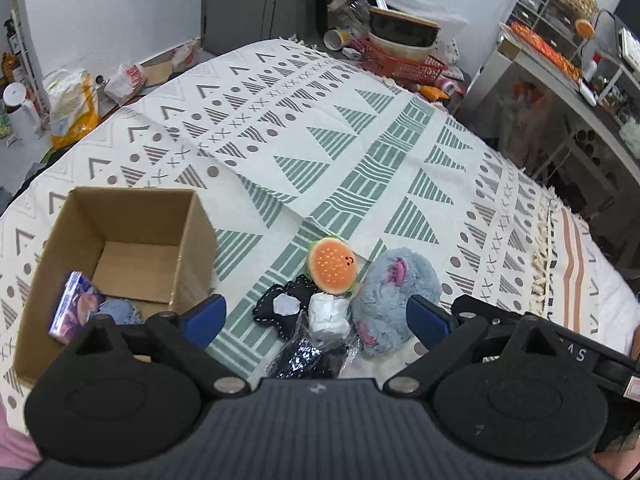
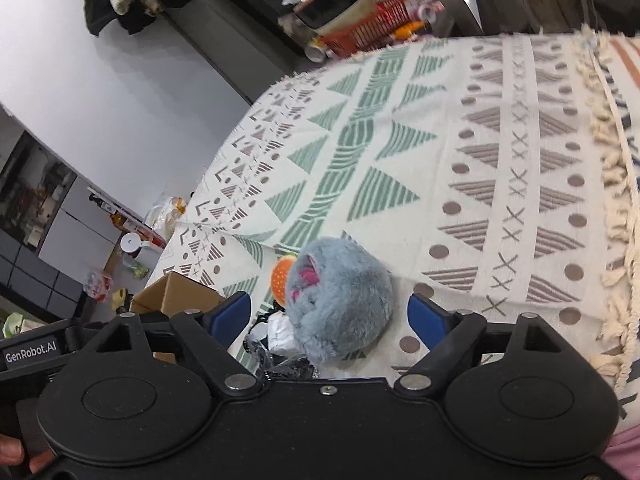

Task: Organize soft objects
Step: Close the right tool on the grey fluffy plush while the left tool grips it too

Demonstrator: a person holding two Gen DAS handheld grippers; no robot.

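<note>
Left wrist view: the left gripper [image 1: 316, 320] hangs above the patterned cloth [image 1: 360, 152], its blue-padded fingers [image 1: 208, 316] spread wide and holding nothing; between and just beyond them lies a small heap of soft things. The grey plush toy [image 1: 394, 292] with pink ears sits at the right of the heap; the orange burger plush [image 1: 332, 266] leans against its left side, on the far edge of the heap; a black stitched pouch [image 1: 280, 304] with a pale patch lies to the left; a white crumpled item [image 1: 328, 314] rests in the middle, touching the pouch and the grey toy; a dark item in clear wrap [image 1: 304, 356] lies nearest the gripper. At the left stands an open cardboard box [image 1: 120, 216] — inside it a purple packet [image 1: 74, 306] leans on the left wall, beside a blue fuzzy item [image 1: 118, 312] on the near floor of the box.

Right wrist view: the right gripper [image 2: 330, 316] is likewise spread wide and empty; the grey plush toy [image 2: 340, 300] lies between its fingers, touching neither — the burger plush [image 2: 280, 280] shows behind it at the left, the box corner [image 2: 172, 296] further left.
</note>
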